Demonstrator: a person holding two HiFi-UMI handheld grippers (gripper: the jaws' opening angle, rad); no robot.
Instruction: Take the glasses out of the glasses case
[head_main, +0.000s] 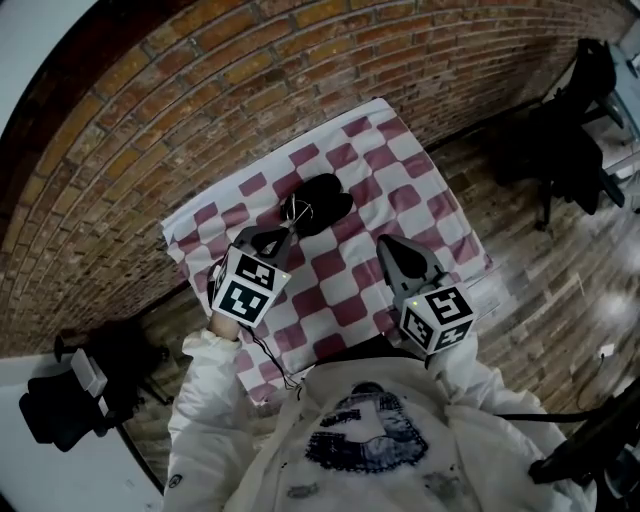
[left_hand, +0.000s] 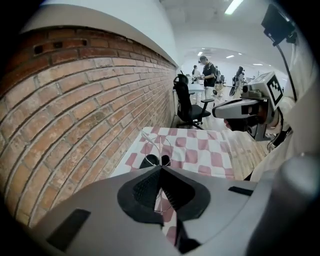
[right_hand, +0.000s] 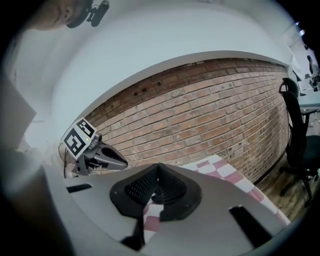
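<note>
The black glasses case (head_main: 328, 196) lies open on the red-and-white checked cloth (head_main: 420, 200), near the brick wall. My left gripper (head_main: 286, 233) is shut on a thin wire arm of the glasses (head_main: 297, 210), which hang just left of the case and above the cloth. In the left gripper view the wire runs between the closed pads of my left gripper (left_hand: 161, 168), the glasses (left_hand: 159, 149) dangle beyond them, and the case (left_hand: 150, 161) lies underneath. My right gripper (head_main: 386, 244) hovers to the right of the case, shut and empty. In its own view the right gripper (right_hand: 158, 166) is raised over the cloth.
A curved brick wall (head_main: 250, 80) runs along the table's far side. Black office chairs (head_main: 585, 120) stand on the wooden floor to the right, and a black stand (head_main: 60, 400) to the lower left. People are far off in the room (left_hand: 207, 75).
</note>
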